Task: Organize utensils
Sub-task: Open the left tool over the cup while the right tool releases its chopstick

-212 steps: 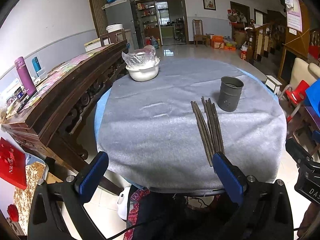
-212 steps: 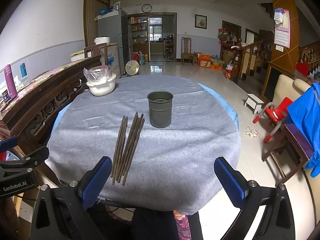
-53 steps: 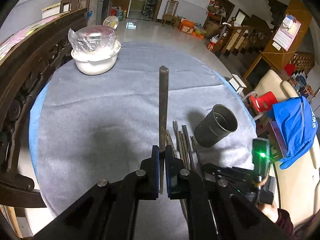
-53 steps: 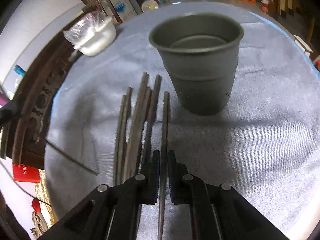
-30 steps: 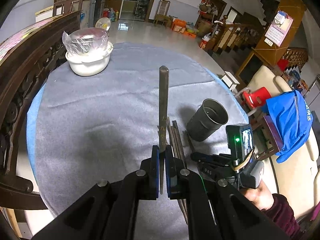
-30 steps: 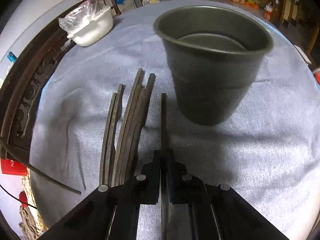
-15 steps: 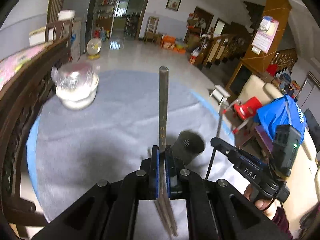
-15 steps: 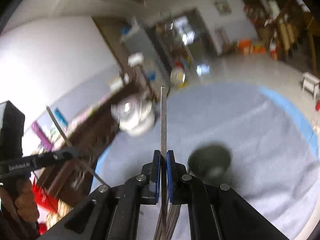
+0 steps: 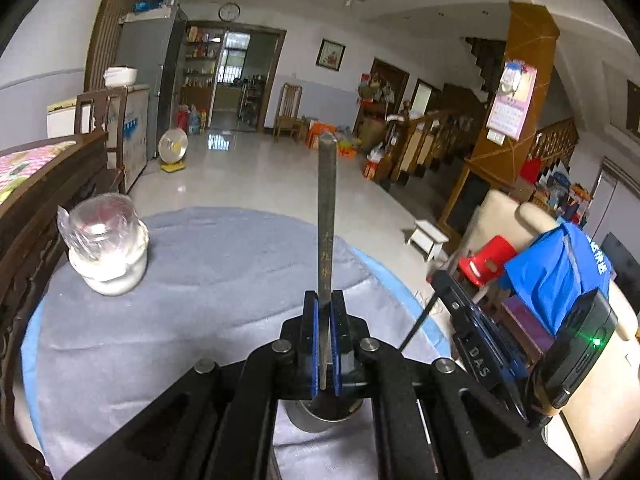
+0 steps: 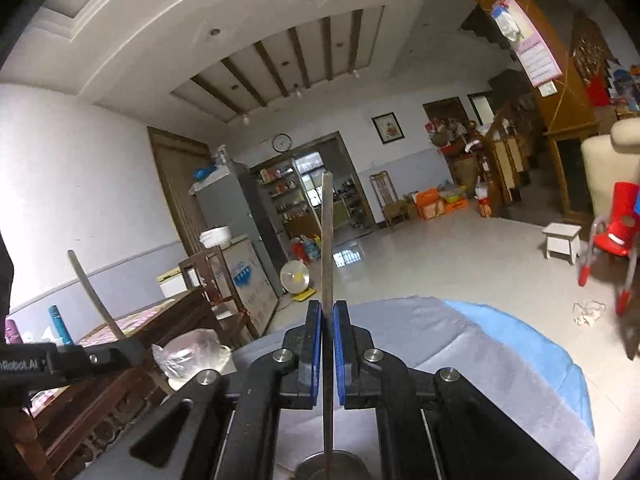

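Now, the left claw (image 9: 325,340) is clamped tight on a single dark chopstick (image 9: 326,216), its blue pads pressed against the stick with no gap showing; the stick runs straight forward along the fingers and stands nearly upright against the room beyond. Directly under that claw, partly hidden by its black body, sits the grey metal holder (image 9: 326,416) on the grey cloth of the round surface (image 9: 200,300).

The right claw (image 10: 328,344) is likewise closed hard on its own chopstick (image 10: 327,240), held just as upright. Its lower end runs down between the fingers toward the holder's rim (image 10: 332,466), which shows at the bottom edge of that view, right below the claw. Whether the tip has entered the mouth I cannot tell.

So the relation that matters is vertical: the holder lies straight beneath both claws, and each stick's long axis points down into it. The right stick looks the better centred over the rim, so I judge the right hand nearer to a clean drop; from the left view, the right-hand tool (image 9: 480,344) sits just beside and to the right.

Further out, a white bowl covered in plastic wrap (image 9: 106,248) stands well apart at the surface's far left edge.
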Demonstrator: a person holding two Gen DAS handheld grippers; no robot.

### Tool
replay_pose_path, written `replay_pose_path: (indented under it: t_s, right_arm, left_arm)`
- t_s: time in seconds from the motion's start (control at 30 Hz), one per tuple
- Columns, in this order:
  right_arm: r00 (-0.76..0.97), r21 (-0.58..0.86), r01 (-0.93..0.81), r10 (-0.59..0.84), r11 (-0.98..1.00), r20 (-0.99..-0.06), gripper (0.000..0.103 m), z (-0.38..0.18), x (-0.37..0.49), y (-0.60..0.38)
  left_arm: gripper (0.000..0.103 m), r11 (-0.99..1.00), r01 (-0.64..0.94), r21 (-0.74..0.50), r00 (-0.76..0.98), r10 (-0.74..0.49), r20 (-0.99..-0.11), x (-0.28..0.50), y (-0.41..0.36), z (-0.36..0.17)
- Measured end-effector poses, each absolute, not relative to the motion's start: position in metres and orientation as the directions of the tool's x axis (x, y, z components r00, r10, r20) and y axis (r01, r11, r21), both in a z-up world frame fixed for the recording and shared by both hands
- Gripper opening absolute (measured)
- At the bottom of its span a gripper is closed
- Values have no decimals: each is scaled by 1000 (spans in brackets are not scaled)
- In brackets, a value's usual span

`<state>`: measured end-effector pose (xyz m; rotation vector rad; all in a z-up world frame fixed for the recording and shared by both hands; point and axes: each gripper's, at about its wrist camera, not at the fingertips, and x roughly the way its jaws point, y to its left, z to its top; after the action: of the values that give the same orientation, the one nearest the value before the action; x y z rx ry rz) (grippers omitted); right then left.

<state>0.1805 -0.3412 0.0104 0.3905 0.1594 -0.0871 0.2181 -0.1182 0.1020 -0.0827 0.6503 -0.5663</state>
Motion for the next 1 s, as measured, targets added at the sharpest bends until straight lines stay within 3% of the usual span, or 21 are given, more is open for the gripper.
replay_pose_path:
  t_s: [0.27,0.3,0.43,0.5,0.53,0.57,0.6,0.63,0.73,0.87,0.9,0.97,1.0]
  right_arm:
    - [936,371,137,2,918,-352,9,-23,207,-349]
    - [929,393,135,22,910,-369,9,-28,202,-352]
    - [898,511,132,116,849,-425,13,-40,177,-370]
    - [894,544,135,135,828,-427,21,-43,166,-376]
    - [892,562,131,150,817,-426,34,-46,161,-379]
    - [893,577,123,164,807,-420,63,-47,152,-380]
    - [896,580,123,161,805,-414,77,-45,150,-374]
    - [908,576,122,143,808,-393,84,-44,138,-372]
    - [918,555,102,137,826,-373,84,-41,114,-363]
    - [889,531,85,176,843,-422,80,-49,100,-342]
    - [883,522,81,182,849,-432,75,-52,99,-337]
    - [851,516,60,227,855,-474,51,-64,100,-323]
    - [829,517,52,251,854,-499,46,-72,102,-316]
  left_arm:
    - [7,865,445,-230,516,-458,-724,233,-137,52]
    - [11,869,439,-230,504,-450,-737,233,-134,49]
    - [53,874,409,-262,482,-451,-752,225,-111,45]
    - [54,876,407,-260,494,-450,-744,215,-95,48]
    - [55,877,404,-260,491,-448,-747,210,-86,47]
    - [55,879,398,-263,489,-446,-750,203,-80,45]
    - [55,881,389,-268,487,-444,-753,199,-71,42]
    - [55,885,379,-270,484,-438,-758,196,-62,37]
    - [55,909,333,-250,477,-391,-787,190,-42,19]
    - [55,931,266,-249,431,-345,-833,180,-19,-10]
    - [55,935,250,-252,418,-339,-843,177,-15,-17]
    - [55,940,229,-254,405,-329,-853,172,-10,-29]
    - [55,942,221,-252,399,-324,-858,168,-8,-34]
